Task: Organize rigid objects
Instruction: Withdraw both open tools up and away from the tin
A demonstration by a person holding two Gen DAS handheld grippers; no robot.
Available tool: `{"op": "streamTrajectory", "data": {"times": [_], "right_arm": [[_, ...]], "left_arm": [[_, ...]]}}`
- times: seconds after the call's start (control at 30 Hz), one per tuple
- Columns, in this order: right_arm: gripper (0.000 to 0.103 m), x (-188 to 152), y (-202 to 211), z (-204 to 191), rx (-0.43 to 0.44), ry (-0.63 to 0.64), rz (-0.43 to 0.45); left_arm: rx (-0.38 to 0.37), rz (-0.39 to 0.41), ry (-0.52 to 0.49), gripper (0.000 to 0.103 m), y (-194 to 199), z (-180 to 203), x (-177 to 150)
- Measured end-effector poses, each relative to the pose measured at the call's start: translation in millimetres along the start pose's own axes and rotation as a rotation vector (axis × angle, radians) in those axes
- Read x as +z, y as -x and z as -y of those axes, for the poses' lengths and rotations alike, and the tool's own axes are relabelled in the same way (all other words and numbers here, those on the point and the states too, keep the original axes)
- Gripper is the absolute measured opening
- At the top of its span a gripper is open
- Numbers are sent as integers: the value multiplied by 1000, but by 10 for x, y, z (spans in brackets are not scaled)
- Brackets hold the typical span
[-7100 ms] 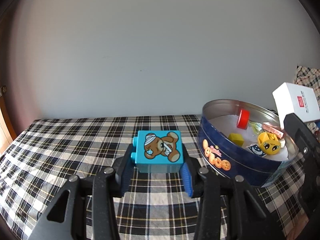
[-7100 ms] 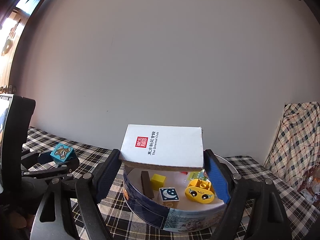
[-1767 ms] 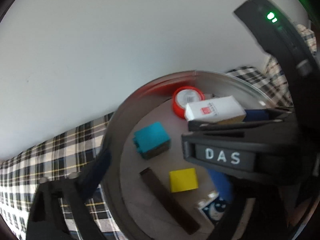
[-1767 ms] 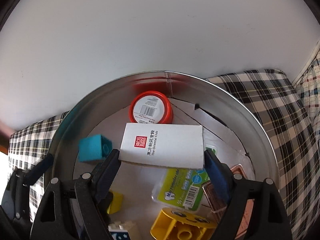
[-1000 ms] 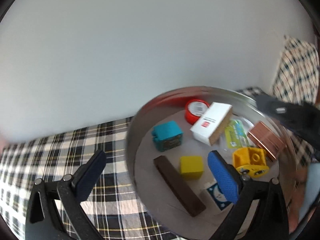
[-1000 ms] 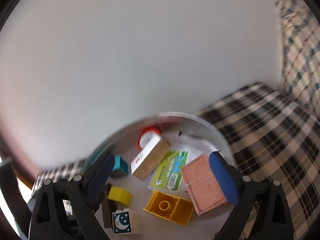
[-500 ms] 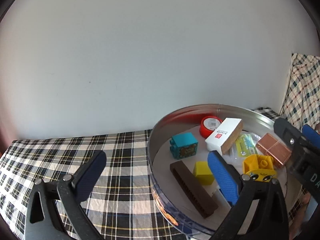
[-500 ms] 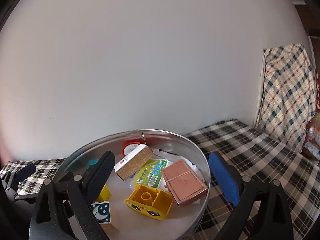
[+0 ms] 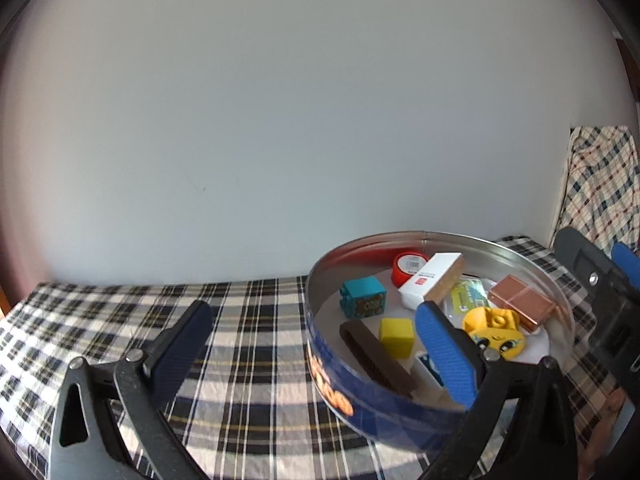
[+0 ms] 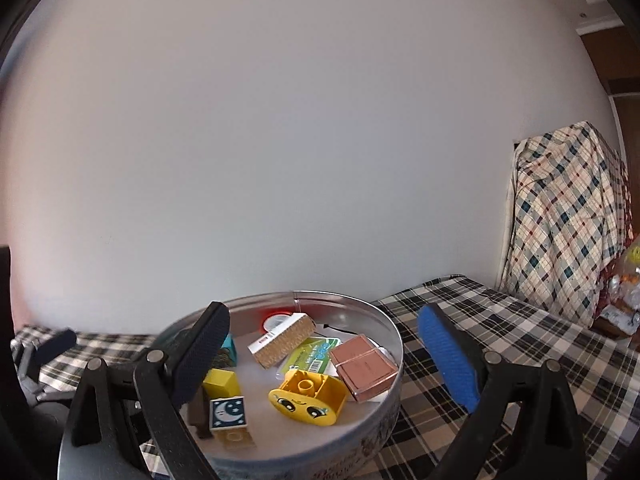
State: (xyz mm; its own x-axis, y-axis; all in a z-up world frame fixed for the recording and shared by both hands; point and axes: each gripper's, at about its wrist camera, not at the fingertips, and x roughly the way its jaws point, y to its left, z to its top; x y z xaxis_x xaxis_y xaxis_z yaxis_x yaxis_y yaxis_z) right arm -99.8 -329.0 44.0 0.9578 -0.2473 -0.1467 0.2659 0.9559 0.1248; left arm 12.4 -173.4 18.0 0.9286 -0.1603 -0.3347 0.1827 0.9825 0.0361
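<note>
A round blue tin point(image 9: 384, 412) with a silver rim point(image 10: 352, 300) stands on the plaid cloth. In it lie a teal bear block point(image 9: 363, 296), a white box point(image 9: 432, 276) point(image 10: 286, 338), a red cap point(image 9: 408, 266), a yellow cube point(image 9: 396, 337), a brown bar point(image 9: 376, 354), a yellow face block point(image 10: 308, 396), a copper pack point(image 10: 364, 366) and a moon block point(image 10: 227, 412). My left gripper point(image 9: 312, 352) is open and empty, at the tin's left side. My right gripper point(image 10: 324, 354) is open and empty, above the tin's near edge.
The plaid cloth point(image 9: 248, 344) covers the surface up to a plain white wall point(image 9: 280, 120). A plaid-draped object point(image 10: 568, 220) stands at the right. The right gripper's body shows at the right edge of the left wrist view point(image 9: 600, 304).
Both grippers have let go: the teal block and the white box now lie in the tin. Both grippers have since pulled back and lowered, open and empty.
</note>
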Motion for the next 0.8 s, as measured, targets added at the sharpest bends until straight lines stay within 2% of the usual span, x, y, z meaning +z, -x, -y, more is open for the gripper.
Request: {"op": "streamTrajectory", "data": {"times": [0.2,0.33,0.6,0.8], "right_arm": [[97,9,284,-17,26,-2,102],[97,9,380,-66,46,34,112],[97,-5,569,-93,26,67,174],[97,-11,608,-87,21,67,168]], "left_arm": [[2,44,32,103,223,-82,-51],[-1,48,22,103,314,-79,-78],[3,70,8,103,499,-64,-121],[12,81,15,103,554,-92,-133]]}}
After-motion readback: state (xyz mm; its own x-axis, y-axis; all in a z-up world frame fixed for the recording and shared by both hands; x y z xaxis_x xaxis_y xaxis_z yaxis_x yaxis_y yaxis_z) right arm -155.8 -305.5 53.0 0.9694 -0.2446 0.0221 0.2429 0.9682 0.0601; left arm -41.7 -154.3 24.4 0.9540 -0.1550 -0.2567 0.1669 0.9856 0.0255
